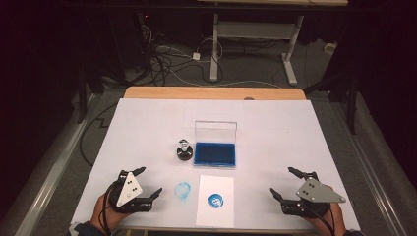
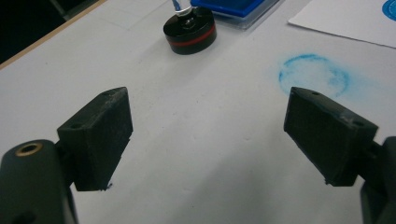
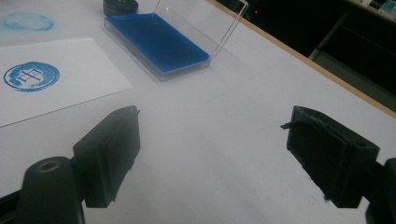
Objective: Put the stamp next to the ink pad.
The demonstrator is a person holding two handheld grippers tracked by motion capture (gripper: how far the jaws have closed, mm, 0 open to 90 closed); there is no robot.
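A round black stamp (image 1: 184, 149) with a clear knob stands upright on the white table cover, just left of an open blue ink pad (image 1: 215, 153) whose clear lid stands up behind it. In front of the pad lies a white sheet (image 1: 215, 200) bearing a blue round imprint (image 1: 216, 200). A fainter blue ring smudge (image 1: 183, 190) marks the cover left of the sheet. My left gripper (image 1: 146, 182) rests open at the near left, its jaws wide apart and empty, with the stamp (image 2: 190, 31) ahead of them. My right gripper (image 1: 286, 183) rests open and empty at the near right, facing the pad (image 3: 156, 41) and the sheet (image 3: 51, 77).
The white cover (image 1: 147, 128) spreads over a wooden table (image 1: 211, 93) whose far edge shows. Beyond it stand a desk frame (image 1: 255, 29) and tangled cables (image 1: 162, 59) on the floor. A rail (image 1: 54, 167) runs along the left side.
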